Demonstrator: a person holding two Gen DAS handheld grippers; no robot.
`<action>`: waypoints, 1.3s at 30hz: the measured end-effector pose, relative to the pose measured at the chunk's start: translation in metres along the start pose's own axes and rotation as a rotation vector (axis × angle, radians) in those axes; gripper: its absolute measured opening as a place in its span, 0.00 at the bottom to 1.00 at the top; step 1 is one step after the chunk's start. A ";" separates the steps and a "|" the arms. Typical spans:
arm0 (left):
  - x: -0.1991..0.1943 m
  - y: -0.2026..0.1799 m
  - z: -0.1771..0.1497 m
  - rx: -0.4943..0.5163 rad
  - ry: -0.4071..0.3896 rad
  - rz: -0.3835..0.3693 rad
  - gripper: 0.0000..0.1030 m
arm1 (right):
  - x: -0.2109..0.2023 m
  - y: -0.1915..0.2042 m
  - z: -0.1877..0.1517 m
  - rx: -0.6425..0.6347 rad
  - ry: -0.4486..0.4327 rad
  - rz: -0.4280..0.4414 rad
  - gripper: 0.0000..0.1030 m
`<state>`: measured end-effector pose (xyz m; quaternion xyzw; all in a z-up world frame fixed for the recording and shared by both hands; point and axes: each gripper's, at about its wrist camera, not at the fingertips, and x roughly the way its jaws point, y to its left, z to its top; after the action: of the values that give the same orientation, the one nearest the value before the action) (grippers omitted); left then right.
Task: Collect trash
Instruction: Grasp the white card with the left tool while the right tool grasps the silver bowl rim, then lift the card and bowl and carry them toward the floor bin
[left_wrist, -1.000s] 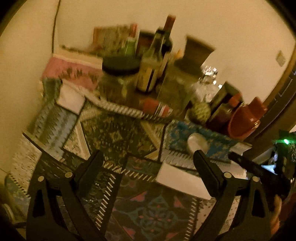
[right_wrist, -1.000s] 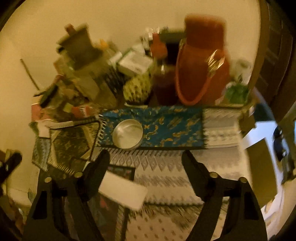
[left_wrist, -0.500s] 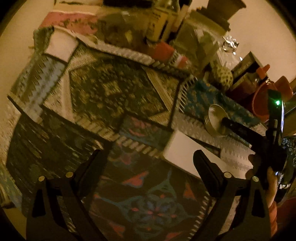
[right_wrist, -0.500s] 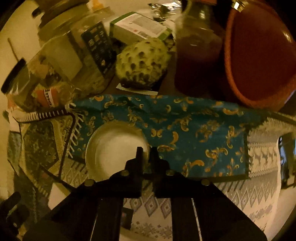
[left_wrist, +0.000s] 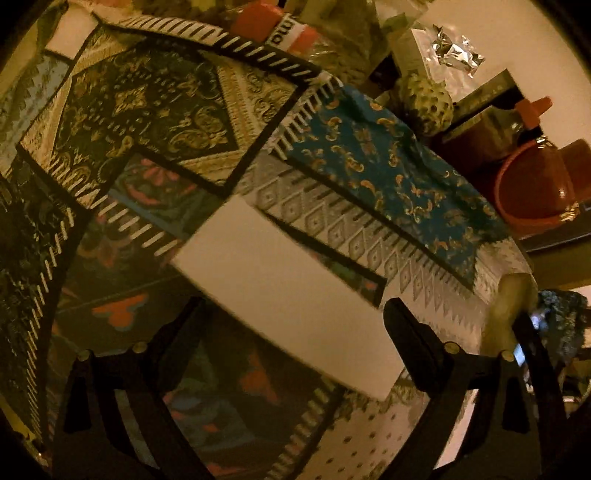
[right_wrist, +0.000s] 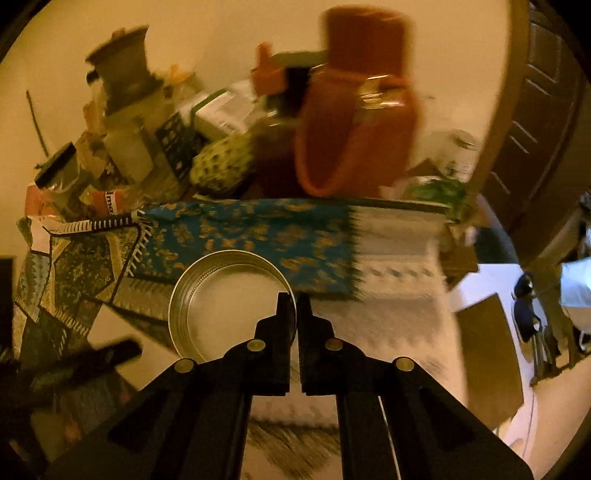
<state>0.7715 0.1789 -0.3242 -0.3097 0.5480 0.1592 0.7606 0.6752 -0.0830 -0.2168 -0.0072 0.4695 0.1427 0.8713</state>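
Note:
My right gripper (right_wrist: 294, 301) is shut on the rim of a round shallow metal lid (right_wrist: 225, 295) and holds it above the patterned tablecloth (right_wrist: 240, 229). The lid's edge also shows in the left wrist view (left_wrist: 511, 295) at the right. My left gripper (left_wrist: 295, 310) is open, its fingers on either side of a flat white paper (left_wrist: 280, 288) that lies on the cloth just ahead. A slice of that paper shows in the right wrist view (right_wrist: 122, 328), under the left gripper's finger (right_wrist: 92, 356).
Jars, bottles, a box and a bumpy green fruit (right_wrist: 221, 162) crowd the table's back. An orange-red jug (right_wrist: 354, 122) stands at the back right. Crumpled foil (left_wrist: 454, 51) lies on the clutter. A dark door (right_wrist: 535, 122) is at right.
My right gripper, shut on the lid's rim, has lifted it off the blue cloth and pulled back. My left gripper has moved down and forward over the white paper.

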 end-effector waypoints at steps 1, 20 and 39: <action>0.002 -0.006 0.000 -0.003 -0.018 0.031 0.93 | -0.007 -0.008 -0.004 0.014 -0.002 0.000 0.03; -0.004 -0.029 -0.045 0.331 -0.108 0.223 0.50 | -0.051 -0.038 -0.024 0.079 -0.037 0.072 0.03; -0.238 -0.003 -0.145 0.355 -0.480 -0.012 0.49 | -0.154 -0.023 -0.053 -0.083 -0.152 0.195 0.03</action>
<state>0.5836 0.1065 -0.1311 -0.1285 0.3697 0.1250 0.9117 0.5578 -0.1504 -0.1230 0.0134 0.3941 0.2462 0.8854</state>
